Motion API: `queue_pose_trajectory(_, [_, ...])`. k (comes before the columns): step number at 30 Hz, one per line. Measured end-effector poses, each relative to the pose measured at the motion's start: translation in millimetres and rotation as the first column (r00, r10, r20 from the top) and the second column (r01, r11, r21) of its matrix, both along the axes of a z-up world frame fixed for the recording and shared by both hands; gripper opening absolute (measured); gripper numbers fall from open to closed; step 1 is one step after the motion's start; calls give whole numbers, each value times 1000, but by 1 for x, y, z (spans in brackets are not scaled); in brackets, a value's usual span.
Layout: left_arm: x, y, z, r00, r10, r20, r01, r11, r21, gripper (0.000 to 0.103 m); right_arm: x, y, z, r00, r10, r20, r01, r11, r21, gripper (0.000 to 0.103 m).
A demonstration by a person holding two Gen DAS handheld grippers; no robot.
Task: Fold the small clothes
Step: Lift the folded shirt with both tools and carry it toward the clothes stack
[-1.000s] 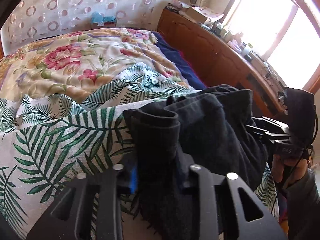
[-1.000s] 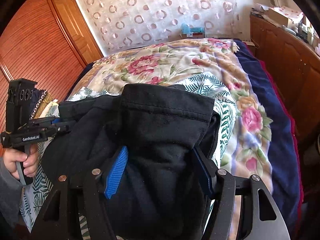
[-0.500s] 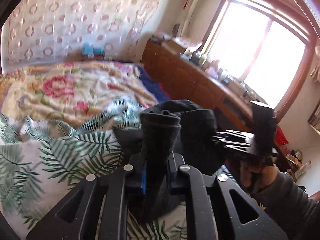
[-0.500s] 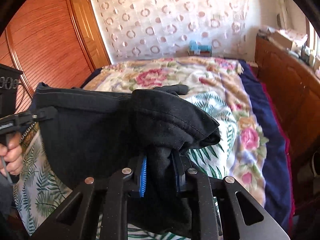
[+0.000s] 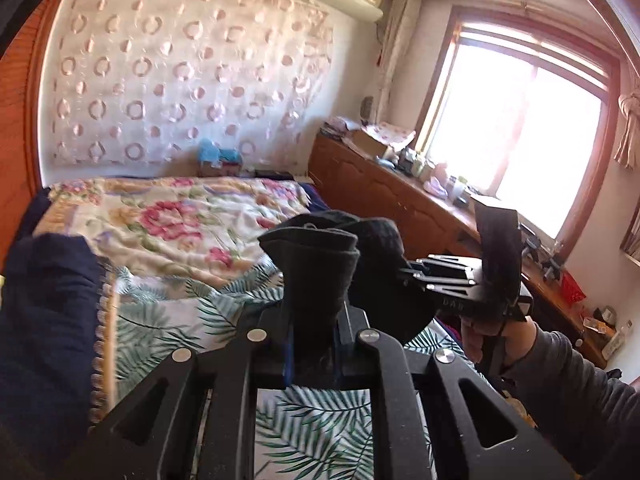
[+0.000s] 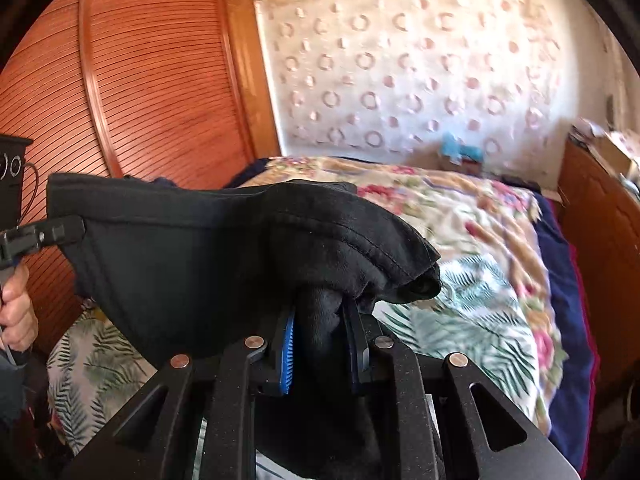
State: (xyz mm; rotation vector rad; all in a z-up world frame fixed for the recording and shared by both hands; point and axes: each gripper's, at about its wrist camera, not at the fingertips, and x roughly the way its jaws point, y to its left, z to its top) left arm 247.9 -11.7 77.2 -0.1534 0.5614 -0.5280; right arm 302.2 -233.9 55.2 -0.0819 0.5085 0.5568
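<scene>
Both tongs pinch one black garment (image 6: 192, 256), held aloft.
Left gripper (image 5: 312, 344) and right gripper (image 6: 320, 340) clamp soft bunched knit; hem taut.

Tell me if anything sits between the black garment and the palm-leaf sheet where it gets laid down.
Nothing visible does. The black garment hangs in the air, clamped by the left gripper and the right gripper. The palm-leaf sheet below shows bare; a dark blue cloth lies off at its left edge.
</scene>
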Motion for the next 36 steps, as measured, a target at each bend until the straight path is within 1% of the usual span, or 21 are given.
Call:
queue_pose_trajectory(3, [-6,10,8,1000,9,16,-9,1000,-1,14,-5,12,4,1000,26,10,-26,1000,-8,20])
queue_pose_trajectory(7, [-17,13,21,998,8,57,-7,1000,-7,14,-11,13,10,999,43,33,-42,999,-23,20])
queue_pose_trajectory(9, [-24,18,30,997,8,79,-7,1000,-17,14,-14,15,16,997,58,44,-56,998,-32,20])
queue_pose_trajectory(14, [-43,39,57,990,36,138,-33,999,-21,14,-20,25,42,989,102,106,-97,994,-50,20])
queue_pose_trajectory(19, [-68,66,90,973,95,212,-95,995,-10,14,-32,54,74,967,182,181,-173,983,-62,20])
queue_pose_trajectory(22, [-82,86,107,957,149,248,-155,988,5,14,-29,82,89,948,241,210,-231,970,-70,20])
queue_pose_trajectory(24, [-91,101,112,948,187,259,-196,981,10,14,-21,100,92,935,280,218,-270,960,-79,20])
queue_pose_trajectory(27, [-101,122,108,935,243,260,-257,966,21,14,-9,129,91,911,348,222,-331,937,-110,20])
queue_pose_trajectory(31, [-98,152,83,923,319,213,-331,943,24,14,20,167,74,887,423,185,-394,903,-173,20])
queue_pose_trajectory(34, [-84,180,50,915,379,136,-385,923,19,14,47,200,49,877,459,138,-423,877,-230,20])
queue_pose_trajectory(36, [-66,202,19,905,421,61,-422,906,10,14,68,222,30,875,471,108,-429,860,-275,20])
